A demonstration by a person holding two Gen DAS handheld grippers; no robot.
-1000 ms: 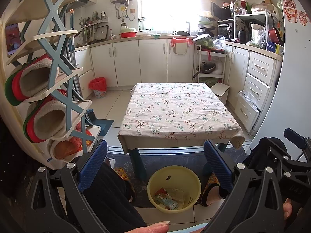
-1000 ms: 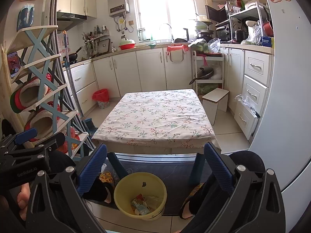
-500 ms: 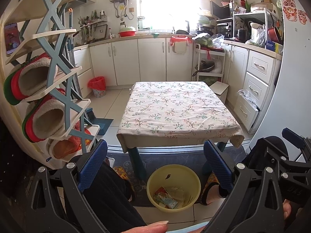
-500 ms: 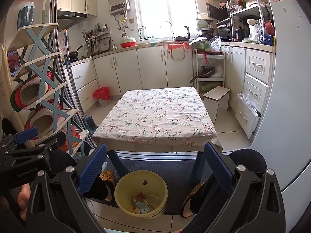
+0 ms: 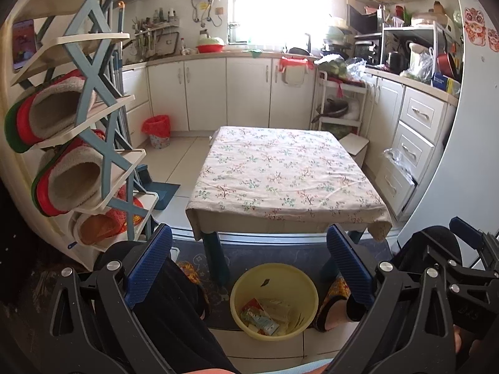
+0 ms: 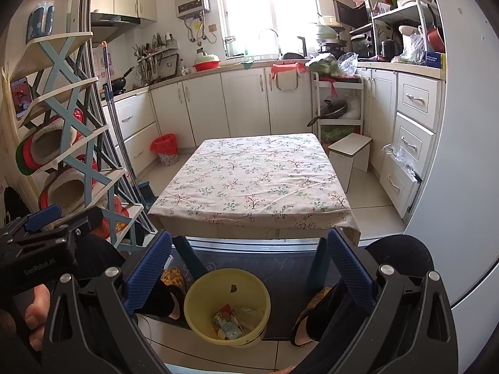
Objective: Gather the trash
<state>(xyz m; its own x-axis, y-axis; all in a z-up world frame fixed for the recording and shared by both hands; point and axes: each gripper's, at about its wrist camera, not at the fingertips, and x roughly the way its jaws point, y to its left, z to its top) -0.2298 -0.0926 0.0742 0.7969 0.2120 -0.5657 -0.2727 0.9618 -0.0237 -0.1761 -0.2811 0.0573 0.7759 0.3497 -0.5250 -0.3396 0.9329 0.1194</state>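
Kitchen, low table under a floral tablecloth [image 5: 287, 174], round yellow plastic bin [image 5: 274, 280] holding wrappers [image 5: 260, 314] on the floor before it. Your left gripper [image 5: 249, 268] and right gripper [image 6: 246, 268] both gape wide, holding and touching nothing.

Open air above the yellow bin [image 5: 274, 299], straight drop in from the top. Just behind it the desk [image 5: 280, 174] edge overhangs, with blue desk legs [image 5: 215, 255] flanking the bin's far side. Person's legs [image 5: 174, 305] and slippered feet [image 6: 312, 314] crowd the bin left and right; shoe rack [image 5: 103, 143] walls off farther left.
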